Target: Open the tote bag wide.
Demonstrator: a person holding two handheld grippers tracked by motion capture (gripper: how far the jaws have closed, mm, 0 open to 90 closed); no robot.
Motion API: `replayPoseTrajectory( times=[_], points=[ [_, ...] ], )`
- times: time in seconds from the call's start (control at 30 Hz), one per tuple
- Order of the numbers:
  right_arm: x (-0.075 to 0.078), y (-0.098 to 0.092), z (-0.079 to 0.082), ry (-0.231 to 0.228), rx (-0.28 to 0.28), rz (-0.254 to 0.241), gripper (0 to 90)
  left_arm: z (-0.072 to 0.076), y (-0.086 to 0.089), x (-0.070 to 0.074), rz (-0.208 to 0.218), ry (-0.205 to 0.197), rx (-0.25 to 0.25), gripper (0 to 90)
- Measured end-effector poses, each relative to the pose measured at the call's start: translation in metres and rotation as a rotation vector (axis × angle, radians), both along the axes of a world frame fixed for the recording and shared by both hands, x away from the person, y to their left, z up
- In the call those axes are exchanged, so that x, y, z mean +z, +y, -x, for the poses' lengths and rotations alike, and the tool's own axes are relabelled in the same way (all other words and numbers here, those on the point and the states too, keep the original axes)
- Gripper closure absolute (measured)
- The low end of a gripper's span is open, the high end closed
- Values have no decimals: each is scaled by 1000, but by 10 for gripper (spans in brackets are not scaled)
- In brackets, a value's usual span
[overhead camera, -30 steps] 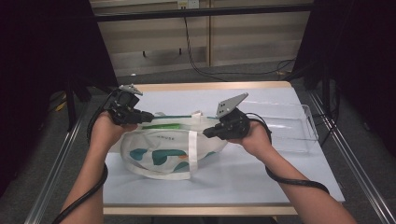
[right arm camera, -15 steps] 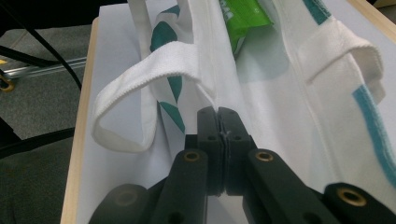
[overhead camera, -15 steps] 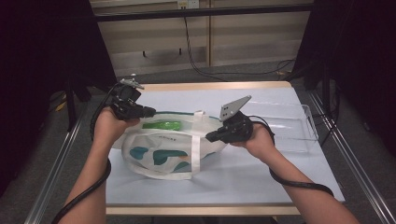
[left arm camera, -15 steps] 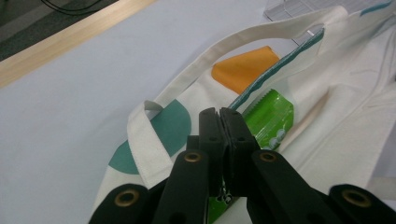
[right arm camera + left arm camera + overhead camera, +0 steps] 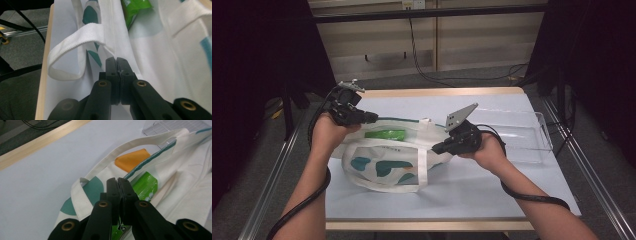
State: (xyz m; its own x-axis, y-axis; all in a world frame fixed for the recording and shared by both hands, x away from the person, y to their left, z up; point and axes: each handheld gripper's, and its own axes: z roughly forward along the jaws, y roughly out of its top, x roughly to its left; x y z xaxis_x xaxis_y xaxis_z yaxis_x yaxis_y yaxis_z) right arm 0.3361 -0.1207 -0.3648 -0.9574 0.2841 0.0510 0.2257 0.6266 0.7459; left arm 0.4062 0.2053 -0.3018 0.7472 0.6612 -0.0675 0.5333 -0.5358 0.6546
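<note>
High view: white tote bag (image 5: 384, 162) with teal patches lies on its side on the pale table (image 5: 472, 200), mouth facing away from the person. Left gripper (image 5: 371, 118) pinches the bag's rim at the left end of the mouth; right gripper (image 5: 435, 148) pinches the rim at the right end. Mouth is pulled open between them, and a green packet (image 5: 385, 134) shows inside. One white handle (image 5: 422, 167) runs down across the bag's front. Clear plastic tray (image 5: 539, 140) sits on the table to the right, just beside the right hand (image 5: 487, 150).

Left gripper view: jaws pressed together, clamped on the bag's teal-edged rim; green packet (image 5: 143, 186) right behind the tips; an orange patch (image 5: 132, 160) and a looped handle (image 5: 105, 163) farther off.

Right gripper view: jaws closed tight on a fold of white bag cloth (image 5: 125, 47); a handle (image 5: 75, 41) loops to the left, and the green packet (image 5: 133, 7) peeks in at the top.
</note>
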Motion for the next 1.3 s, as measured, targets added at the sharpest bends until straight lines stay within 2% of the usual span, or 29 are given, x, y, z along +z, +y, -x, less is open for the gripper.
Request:
replayPoseTrajectory(
  times=[0.07,0.1,0.2,0.27,0.37,0.4,0.47,0.5,0.57,0.67,0.8,1.0,1.07,1.17,1.3],
  points=[
    [-1,1,0,-10,12,12,886,-4,1,1,-7,5,1,884],
    [-2,1,1,-3,15,9,886,-8,0,-1,6,12,16,884],
    [-4,0,1,0,19,8,886,-12,1,-2,-2,15,18,883],
    [-4,0,2,4,21,7,886,-17,0,-4,20,23,47,882],
    [-5,0,2,3,23,6,886,-20,0,-5,13,29,53,883],
    [-6,0,2,1,27,6,886,-22,-1,-6,22,23,75,881],
    [-7,0,3,4,35,8,886,-24,0,-7,18,28,74,882],
    [-7,0,4,5,37,11,886,-24,-1,-8,7,14,77,881],
    [-9,1,5,4,37,18,886,-26,0,-9,-6,12,76,881],
    [-10,0,5,4,41,16,886,-28,0,-11,2,14,85,883],
    [-14,0,6,10,46,15,886,-34,2,-17,-8,29,94,885],
    [-21,-1,10,16,51,19,886,-38,7,-23,-19,25,104,886],
    [-22,-2,9,13,55,16,886,-38,6,-24,-7,30,117,886],
    [-24,-2,10,18,57,16,886,-41,6,-26,-34,33,103,886],
    [-26,-2,11,16,58,17,886,-43,6,-27,-40,27,107,885]
  ],
)
